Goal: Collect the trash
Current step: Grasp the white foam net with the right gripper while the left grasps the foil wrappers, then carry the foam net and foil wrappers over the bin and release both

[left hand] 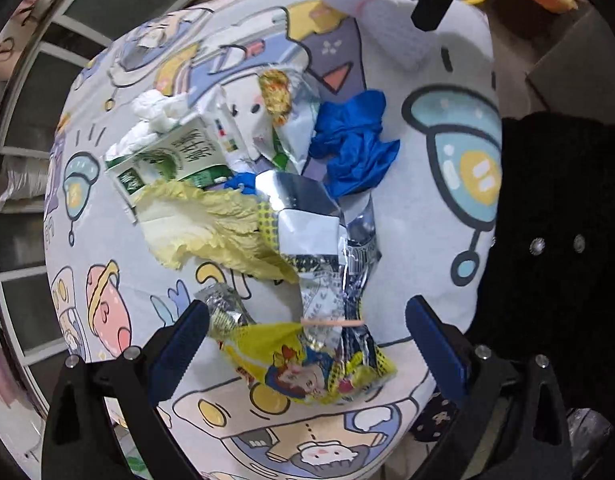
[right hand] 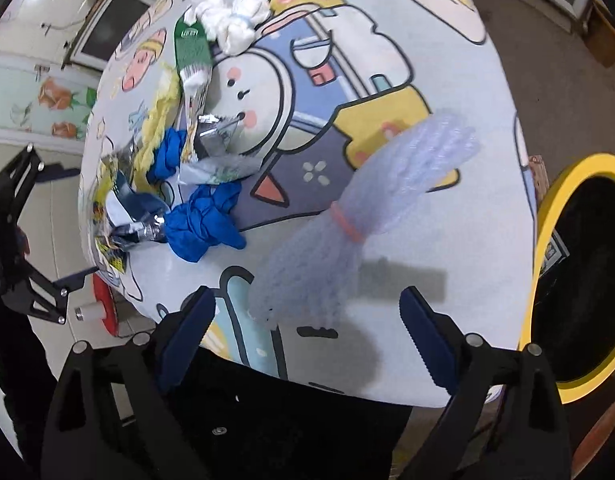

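Observation:
Trash is piled on a round table under a cartoon cloth (left hand: 427, 240). The pile holds a green carton (left hand: 167, 156), a cabbage leaf (left hand: 203, 224), a blue glove (left hand: 355, 148), silver foil wrappers (left hand: 307, 216), white tissue (left hand: 155, 112) and a yellow snack wrapper (left hand: 303, 356). My left gripper (left hand: 307, 340) hangs open over the yellow wrapper, which lies between its fingers untouched. My right gripper (right hand: 307, 320) is open around the lower end of a pale foam-net bundle (right hand: 347, 220) tied with an orange band; the pads do not press on it.
A black bin with a yellow rim (right hand: 547, 216) stands just past the table's right edge. A person's dark buttoned garment (left hand: 547, 208) borders the table. Window frames (left hand: 31, 92) and tiled floor lie beyond the far edge. The left gripper (right hand: 19, 240) shows at the left.

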A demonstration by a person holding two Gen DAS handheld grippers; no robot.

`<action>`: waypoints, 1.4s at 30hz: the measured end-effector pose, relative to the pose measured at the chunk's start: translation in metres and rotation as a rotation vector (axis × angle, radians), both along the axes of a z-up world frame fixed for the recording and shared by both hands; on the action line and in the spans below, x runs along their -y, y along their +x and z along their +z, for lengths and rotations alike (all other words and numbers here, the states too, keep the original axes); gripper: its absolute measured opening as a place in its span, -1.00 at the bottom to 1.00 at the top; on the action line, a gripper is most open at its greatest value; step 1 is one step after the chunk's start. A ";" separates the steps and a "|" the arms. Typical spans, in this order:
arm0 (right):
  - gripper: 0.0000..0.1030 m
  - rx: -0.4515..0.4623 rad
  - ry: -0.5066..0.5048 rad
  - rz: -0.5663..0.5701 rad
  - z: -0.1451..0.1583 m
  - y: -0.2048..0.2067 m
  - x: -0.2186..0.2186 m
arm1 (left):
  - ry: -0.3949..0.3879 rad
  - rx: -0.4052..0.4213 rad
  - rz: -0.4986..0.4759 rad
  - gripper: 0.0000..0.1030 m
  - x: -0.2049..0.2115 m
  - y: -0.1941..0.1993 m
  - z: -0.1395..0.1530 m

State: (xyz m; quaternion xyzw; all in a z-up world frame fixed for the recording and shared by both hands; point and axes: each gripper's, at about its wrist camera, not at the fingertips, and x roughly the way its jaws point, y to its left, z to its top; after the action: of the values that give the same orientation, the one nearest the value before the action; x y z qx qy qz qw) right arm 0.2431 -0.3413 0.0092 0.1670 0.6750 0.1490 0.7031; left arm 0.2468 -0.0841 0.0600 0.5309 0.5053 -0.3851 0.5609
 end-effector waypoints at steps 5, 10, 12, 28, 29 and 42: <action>0.56 -0.030 -0.024 0.003 -0.012 0.009 -0.005 | 0.002 -0.035 -0.023 0.84 0.006 -0.001 -0.019; 0.41 -0.054 -0.029 0.007 -0.022 0.016 -0.007 | 0.005 -0.081 -0.041 0.84 0.005 -0.004 -0.034; 0.41 -0.064 -0.031 0.012 -0.026 0.018 -0.009 | 0.023 -0.085 -0.027 0.71 0.004 0.000 -0.043; -0.49 0.073 -0.122 0.078 0.012 0.005 -0.032 | -0.063 -0.107 0.112 -0.44 -0.032 0.002 -0.022; -0.49 0.085 -0.121 0.077 0.018 0.003 -0.032 | -0.073 -0.100 0.121 -0.44 -0.036 0.002 -0.015; -0.49 0.156 -0.085 0.003 0.042 -0.033 0.009 | -0.102 -0.041 0.191 -0.43 -0.040 -0.012 0.025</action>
State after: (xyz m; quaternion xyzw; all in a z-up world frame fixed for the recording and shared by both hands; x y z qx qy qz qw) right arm 0.2100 -0.3501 0.0512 0.1238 0.6241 0.1337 0.7598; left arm 0.2348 -0.0436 0.0852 0.4432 0.5448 -0.3660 0.6106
